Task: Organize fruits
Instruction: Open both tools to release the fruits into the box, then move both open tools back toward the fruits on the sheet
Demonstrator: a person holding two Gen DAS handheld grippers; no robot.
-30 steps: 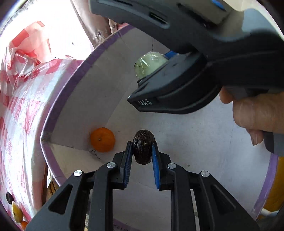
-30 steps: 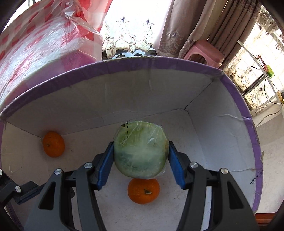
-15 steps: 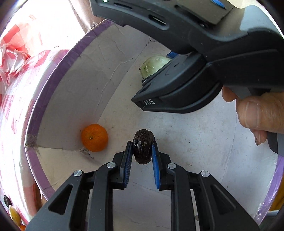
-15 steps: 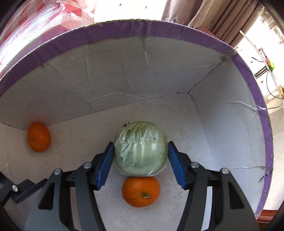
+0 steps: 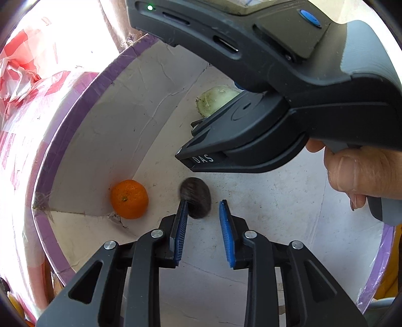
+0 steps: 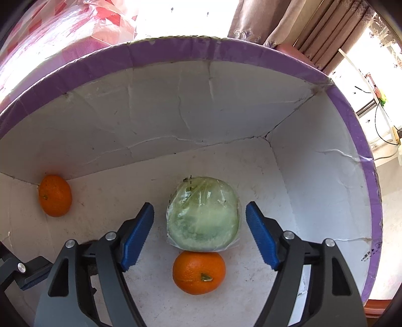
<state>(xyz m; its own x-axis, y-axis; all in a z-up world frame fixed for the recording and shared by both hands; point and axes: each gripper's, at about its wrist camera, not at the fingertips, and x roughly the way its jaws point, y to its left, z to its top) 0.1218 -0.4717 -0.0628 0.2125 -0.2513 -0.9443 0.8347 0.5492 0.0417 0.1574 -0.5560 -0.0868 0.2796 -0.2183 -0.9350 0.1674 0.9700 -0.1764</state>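
Note:
Both grippers are inside a white box with a purple rim. My left gripper is open; a dark wrinkled fruit, blurred, is just past its fingertips by the left pad, over the box floor. My right gripper is open around a pale green plastic-wrapped fruit, which rests against an orange below it. The green fruit also shows in the left wrist view, partly hidden by the right gripper's body. Another orange lies in the box corner; it shows in the right wrist view too.
The box walls close in on all sides. A red-and-white checked plastic bag lies outside the box on the left. Curtains hang behind. The hand holding the right gripper is at the right of the left wrist view.
Both grippers have lowered deeper into the box and opened. The left one let go of the dark fruit, the right one let go of the green wrapped fruit.

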